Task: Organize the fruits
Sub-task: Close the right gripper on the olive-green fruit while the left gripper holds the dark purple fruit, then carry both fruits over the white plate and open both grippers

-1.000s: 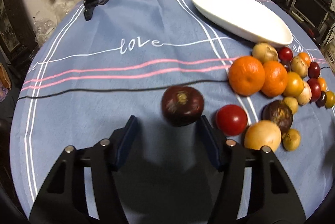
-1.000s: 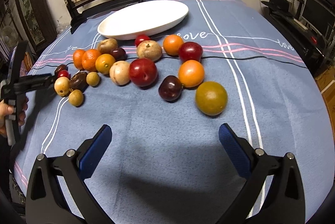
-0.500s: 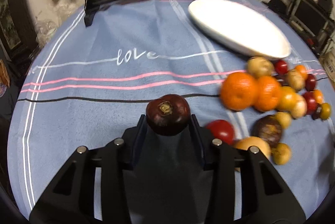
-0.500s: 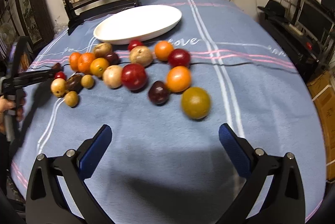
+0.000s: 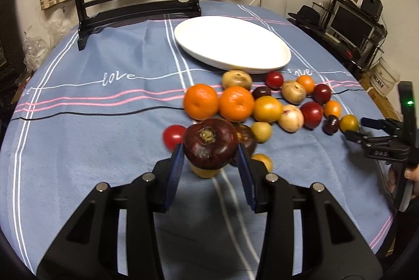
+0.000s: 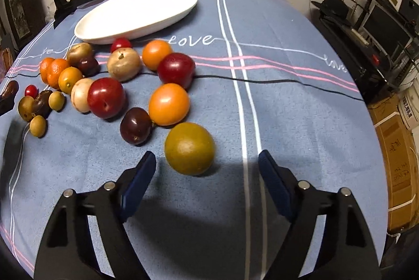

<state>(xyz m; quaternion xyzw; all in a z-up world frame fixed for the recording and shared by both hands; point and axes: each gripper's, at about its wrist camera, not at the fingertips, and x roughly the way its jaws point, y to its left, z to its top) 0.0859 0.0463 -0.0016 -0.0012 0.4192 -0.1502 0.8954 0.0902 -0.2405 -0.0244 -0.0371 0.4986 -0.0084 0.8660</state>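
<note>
The left claw (image 5: 210,157) was clamped on a dark purple fruit (image 5: 210,143), which was gripped between the two blue pads (image 5: 174,170) and held up off the blue tablecloth (image 5: 91,128). Just behind that fruit, a red tomato (image 5: 172,137) was seen to the left of the claw and a dark brown fruit (image 5: 246,140) to the right, with two small yellow fruits partly hidden underneath. Further ahead, two oranges (image 5: 218,103) were lined up side by side, touching, and the rest of the pile was spread out to the right of them. Beyond the pile, well ahead of the claw, the white oval plate (image 5: 230,44) was seen with nothing on it.

The right claw (image 6: 207,175) was held wide apart, with nothing gripped. An olive-yellow fruit (image 6: 189,148) was sitting on the cloth just ahead of the gap between the pads, nearer the left pad (image 6: 138,180), not touched by either. Just past it, a dark plum (image 6: 136,125) and an orange-coloured fruit (image 6: 169,104) were found touching each other, and a big red plum (image 6: 106,97) was placed to the left. Far ahead and left, the plate (image 6: 136,15) was in view.
</note>
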